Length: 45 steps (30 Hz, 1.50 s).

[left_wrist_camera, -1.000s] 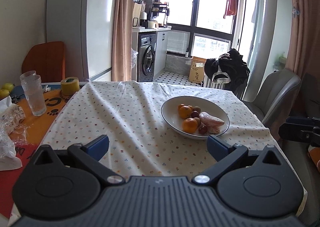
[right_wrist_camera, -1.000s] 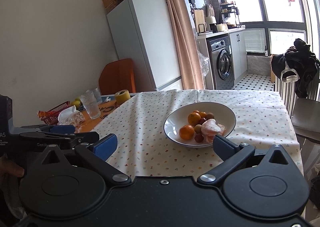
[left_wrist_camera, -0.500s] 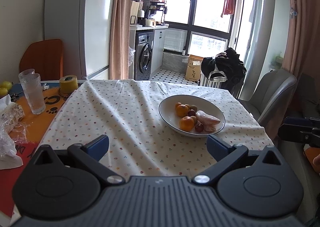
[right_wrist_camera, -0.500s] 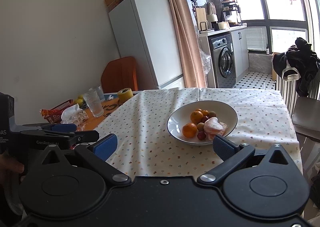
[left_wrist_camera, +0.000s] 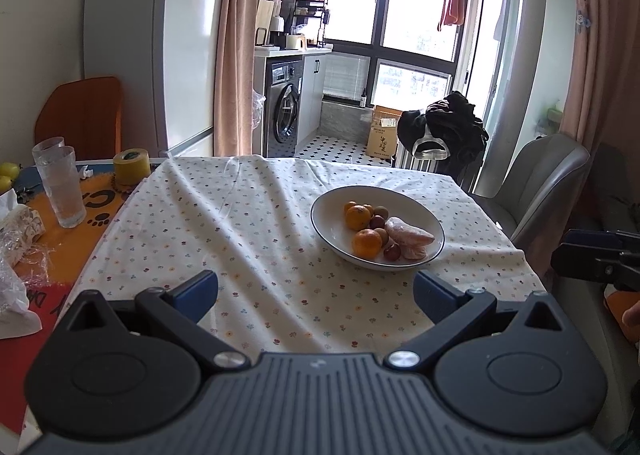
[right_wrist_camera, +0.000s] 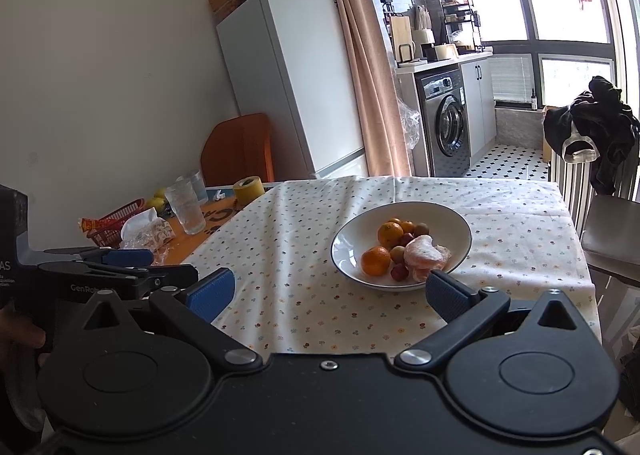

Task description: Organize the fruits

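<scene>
A white bowl (left_wrist_camera: 332, 211) (right_wrist_camera: 360, 231) stands on the flowered tablecloth, right of the table's middle. In it lie oranges (left_wrist_camera: 367, 243) (right_wrist_camera: 376, 261), small dark red fruits (left_wrist_camera: 392, 252) (right_wrist_camera: 399, 273), small brownish fruits and a peeled pinkish citrus piece (left_wrist_camera: 408, 237) (right_wrist_camera: 426, 253). My left gripper (left_wrist_camera: 316, 289) hangs open over the near table edge, short of the bowl, holding nothing. My right gripper (right_wrist_camera: 330, 291) is open too, empty, its right fingertip just before the bowl's near rim. Each gripper shows at the side of the other's view.
At the table's left are drinking glasses (left_wrist_camera: 60, 183) (right_wrist_camera: 186, 205), a yellow tape roll (left_wrist_camera: 131, 165) (right_wrist_camera: 248, 187), crinkled plastic wrapping (left_wrist_camera: 18, 223), a red basket (right_wrist_camera: 116, 221) and yellow-green fruit (left_wrist_camera: 8, 171). A grey chair (left_wrist_camera: 536, 187) stands right of the table. A fridge, washing machine and windows lie beyond.
Both grippers have drawn back slightly from the table and the bowl sits a bit lower and further off in the views. Jaws stay open; nothing was picked up.
</scene>
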### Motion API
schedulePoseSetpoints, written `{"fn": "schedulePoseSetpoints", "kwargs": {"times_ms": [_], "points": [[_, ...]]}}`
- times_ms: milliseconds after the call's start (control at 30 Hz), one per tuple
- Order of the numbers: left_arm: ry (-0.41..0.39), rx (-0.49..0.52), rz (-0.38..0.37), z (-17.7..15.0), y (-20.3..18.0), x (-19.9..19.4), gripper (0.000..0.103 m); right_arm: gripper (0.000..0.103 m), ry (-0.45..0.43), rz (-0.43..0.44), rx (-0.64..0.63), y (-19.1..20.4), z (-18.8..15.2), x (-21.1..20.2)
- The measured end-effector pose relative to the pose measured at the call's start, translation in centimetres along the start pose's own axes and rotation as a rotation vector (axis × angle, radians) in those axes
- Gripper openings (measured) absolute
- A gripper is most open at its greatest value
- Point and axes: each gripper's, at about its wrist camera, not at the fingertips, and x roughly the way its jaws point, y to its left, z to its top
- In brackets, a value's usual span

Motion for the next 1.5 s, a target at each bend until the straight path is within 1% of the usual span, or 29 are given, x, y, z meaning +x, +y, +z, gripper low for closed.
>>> {"fn": "schedulePoseSetpoints", "kwargs": {"times_ms": [1500], "points": [[-0.005,0.0,-0.002,0.08,0.05,-0.16,0.103,0.103,0.004,-0.007,-0.01,0.11,0.06,-0.08]]}}
